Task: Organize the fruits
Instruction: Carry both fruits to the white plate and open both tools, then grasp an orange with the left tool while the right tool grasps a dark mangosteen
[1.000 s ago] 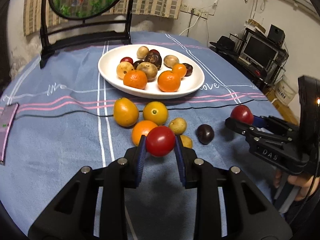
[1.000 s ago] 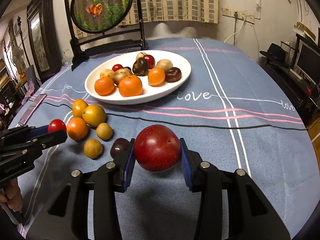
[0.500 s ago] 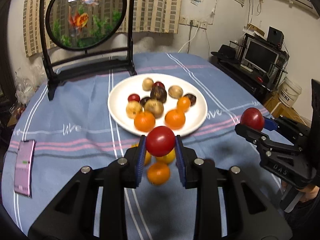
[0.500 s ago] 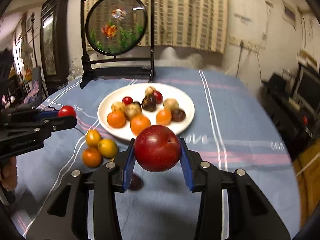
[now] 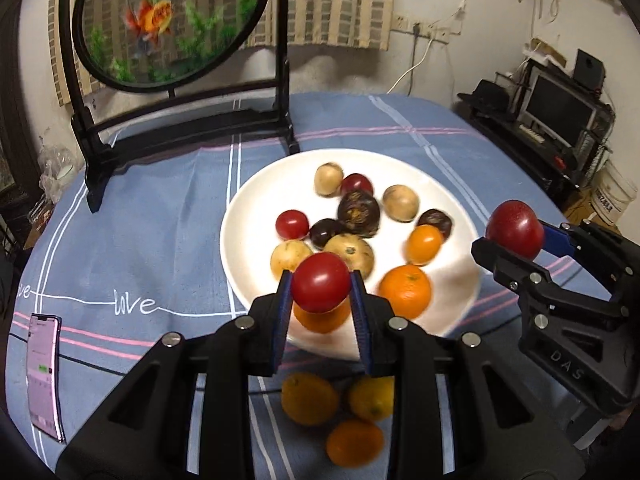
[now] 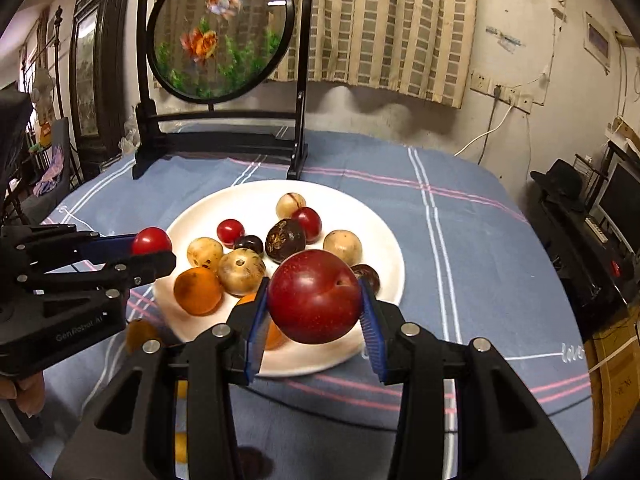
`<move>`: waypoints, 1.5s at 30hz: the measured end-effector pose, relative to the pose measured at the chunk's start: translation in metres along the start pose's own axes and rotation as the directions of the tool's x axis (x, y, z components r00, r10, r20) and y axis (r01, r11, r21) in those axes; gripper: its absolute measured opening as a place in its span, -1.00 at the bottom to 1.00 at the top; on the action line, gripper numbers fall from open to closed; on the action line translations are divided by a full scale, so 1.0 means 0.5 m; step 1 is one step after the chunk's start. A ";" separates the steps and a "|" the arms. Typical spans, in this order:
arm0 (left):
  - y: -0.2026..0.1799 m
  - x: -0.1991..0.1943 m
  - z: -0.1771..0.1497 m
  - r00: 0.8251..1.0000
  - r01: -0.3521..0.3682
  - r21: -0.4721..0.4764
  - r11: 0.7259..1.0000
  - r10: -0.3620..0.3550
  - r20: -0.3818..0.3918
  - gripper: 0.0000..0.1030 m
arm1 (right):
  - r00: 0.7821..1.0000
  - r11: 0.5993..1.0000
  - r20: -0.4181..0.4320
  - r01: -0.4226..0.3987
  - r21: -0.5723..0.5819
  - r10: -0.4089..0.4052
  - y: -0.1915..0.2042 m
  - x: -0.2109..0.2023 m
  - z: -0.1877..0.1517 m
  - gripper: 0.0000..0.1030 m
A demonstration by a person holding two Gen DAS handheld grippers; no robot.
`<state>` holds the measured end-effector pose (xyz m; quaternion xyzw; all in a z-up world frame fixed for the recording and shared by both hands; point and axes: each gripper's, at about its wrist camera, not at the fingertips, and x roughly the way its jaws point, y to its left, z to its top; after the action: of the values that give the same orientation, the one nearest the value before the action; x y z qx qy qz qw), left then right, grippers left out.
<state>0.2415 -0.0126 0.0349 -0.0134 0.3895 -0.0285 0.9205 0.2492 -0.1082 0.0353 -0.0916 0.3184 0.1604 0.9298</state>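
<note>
The plate (image 5: 248, 216) sits on the table (image 5: 160, 216), fruit heaped in it. Behind the plate stands a framed screen (image 5: 172, 24); left of it lies a phone (image 5: 42, 372); before it, three oranges (image 5: 310, 398).

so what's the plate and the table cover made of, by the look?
Plate: likely glazed ceramic, possibly melamine; white, smooth, faintly glossy.
Table cover: woven cloth, matte blue with printed stripes; it puckers into soft wrinkles near the screen stand.

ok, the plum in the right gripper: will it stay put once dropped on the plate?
Probably rolls: the plum is round and smooth, and the plate looks shallow. Neighbouring fruit may stop it. The skin looks glossy, so possibly slippery in the right gripper.
</note>
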 end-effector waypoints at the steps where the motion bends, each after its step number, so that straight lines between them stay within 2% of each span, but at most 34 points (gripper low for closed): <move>1: 0.005 0.011 0.000 1.000 0.000 -0.010 1.000 0.000 -0.010 -0.44 | 1.000 1.000 -0.013 0.004 -0.005 -0.004 0.001 0.017 -0.001 -0.19; 6: 0.017 0.046 -0.001 0.999 -0.005 -0.031 1.000 0.003 -0.037 -0.44 | 0.999 1.000 -0.033 -0.007 -0.012 0.006 0.012 0.057 0.000 -0.18; 10: 0.024 0.069 0.004 0.998 0.012 -0.077 0.997 -0.017 -0.055 -0.44 | 0.998 0.999 -0.047 -0.047 -0.007 0.047 0.033 0.087 0.011 -0.15; 11: 0.025 0.075 0.006 0.998 0.016 -0.100 0.995 -0.022 -0.057 -0.46 | 0.998 0.999 -0.050 -0.046 -0.009 0.045 0.040 0.093 0.012 -0.15; 13: 0.026 0.085 0.006 0.998 -0.002 -0.117 0.993 -0.005 -0.062 -0.46 | 0.999 1.000 -0.037 0.006 -0.014 -0.006 0.043 0.100 0.014 -0.07; 15: 0.030 0.085 0.003 0.998 0.006 -0.133 0.991 -0.015 -0.068 -0.29 | 0.999 1.000 -0.031 0.025 -0.009 -0.025 0.038 0.098 0.013 -0.01; 17: 0.033 0.074 0.000 0.999 -0.006 -0.133 0.991 -0.001 -0.051 0.18 | 1.000 1.000 -0.027 0.000 0.028 0.000 0.021 0.083 0.007 0.00; 18: 0.036 0.062 -0.001 1.000 -0.012 -0.127 0.992 0.008 -0.027 0.33 | 1.000 0.999 -0.025 -0.005 0.040 0.006 0.014 0.074 0.003 0.03; 21: 0.036 0.029 -0.002 1.000 -0.024 -0.121 0.992 0.026 0.017 0.41 | 1.000 0.997 -0.015 -0.012 0.077 0.013 -0.005 0.044 -0.007 0.08; 24: 0.024 0.004 -0.010 0.999 -0.012 -0.139 0.990 0.017 0.040 0.47 | 1.000 0.993 -0.004 0.006 0.121 -0.006 -0.021 0.017 -0.019 0.16; 26: 0.013 -0.011 -0.019 0.999 0.004 -0.134 0.991 0.002 0.045 0.54 | 1.000 0.988 -0.010 -0.014 0.151 0.016 -0.030 -0.003 -0.032 0.17; 31: -0.009 -0.052 -0.059 0.999 0.018 -0.096 0.995 -0.013 0.044 0.57 | 0.999 0.988 -0.018 -0.033 0.154 0.036 -0.030 -0.047 -0.067 0.17; 33: -0.011 -0.069 -0.079 0.999 0.016 -0.096 0.995 -0.012 0.039 0.68 | 0.999 0.988 -0.018 -0.031 0.149 0.034 -0.027 -0.061 -0.084 0.17; 37: -0.014 -0.098 -0.116 0.998 0.002 -0.084 0.996 0.003 0.061 0.70 | 0.998 0.985 -0.031 -0.040 0.166 0.046 -0.025 -0.082 -0.123 0.17; 41: -0.019 -0.113 -0.149 0.998 -0.012 -0.050 0.999 0.015 0.053 0.71 | 1.000 0.987 -0.007 -0.025 0.156 0.026 -0.017 -0.102 -0.142 0.17; 45: -0.014 -0.116 -0.167 1.000 0.006 -0.061 0.998 -0.004 0.031 0.71 | 0.996 0.978 0.012 -0.086 0.193 0.085 -0.023 -0.106 -0.156 0.17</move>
<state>0.1408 -0.0161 0.0184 -0.0430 0.3760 -0.0185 0.9254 0.1700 -0.1530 0.0081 0.0130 0.3344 0.1687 0.9271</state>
